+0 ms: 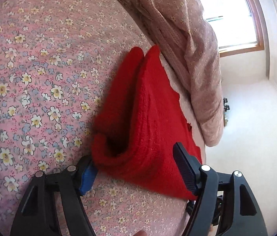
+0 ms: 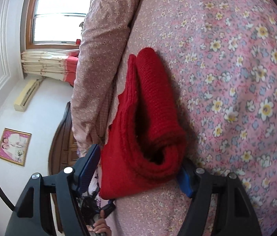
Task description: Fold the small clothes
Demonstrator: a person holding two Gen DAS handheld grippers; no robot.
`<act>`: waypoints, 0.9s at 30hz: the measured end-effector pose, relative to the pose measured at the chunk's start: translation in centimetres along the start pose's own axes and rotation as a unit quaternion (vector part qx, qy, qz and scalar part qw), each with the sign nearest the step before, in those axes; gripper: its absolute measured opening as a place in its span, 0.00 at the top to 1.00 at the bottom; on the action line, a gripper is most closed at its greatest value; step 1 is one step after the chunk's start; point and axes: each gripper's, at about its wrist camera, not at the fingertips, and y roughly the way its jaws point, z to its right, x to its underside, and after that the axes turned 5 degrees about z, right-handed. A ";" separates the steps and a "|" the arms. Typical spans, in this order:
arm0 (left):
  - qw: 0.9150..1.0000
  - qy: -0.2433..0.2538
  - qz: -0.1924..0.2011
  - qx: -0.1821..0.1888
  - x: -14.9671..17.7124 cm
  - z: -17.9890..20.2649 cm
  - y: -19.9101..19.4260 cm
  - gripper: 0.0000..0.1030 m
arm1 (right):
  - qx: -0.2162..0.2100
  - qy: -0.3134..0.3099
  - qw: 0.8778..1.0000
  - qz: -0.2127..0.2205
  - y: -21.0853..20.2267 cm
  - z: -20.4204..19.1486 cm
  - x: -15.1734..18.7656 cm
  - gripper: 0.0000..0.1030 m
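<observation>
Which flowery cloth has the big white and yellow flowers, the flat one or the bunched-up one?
The flat pink bedsheet under the red knitted garment. The bunched-up quilt beside it is duller and has only tiny pale flowers.

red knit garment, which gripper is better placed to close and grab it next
Either, no clear edge. The left gripper and the right gripper each stand open with the red knit garment between their fingers on the floral bedsheet.
</observation>
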 end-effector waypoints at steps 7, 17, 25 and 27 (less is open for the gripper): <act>0.997 0.071 0.009 -0.018 -0.7 2.3 2.7 0.24 | -0.004 -0.019 1.000 0.007 1.2 -0.7 -0.1 0.26; 0.998 0.065 0.003 0.002 -2.0 2.2 3.2 0.33 | 0.031 -0.097 0.995 -0.001 3.8 -2.5 0.0 0.28; 0.996 0.061 0.022 -0.063 -1.8 1.6 2.5 0.74 | 0.053 -0.034 0.998 -0.006 4.3 -0.5 -0.8 0.79; 0.996 0.058 0.023 -0.068 -1.5 1.7 2.5 0.77 | 0.055 -0.042 0.998 -0.002 4.4 -0.9 -0.6 0.80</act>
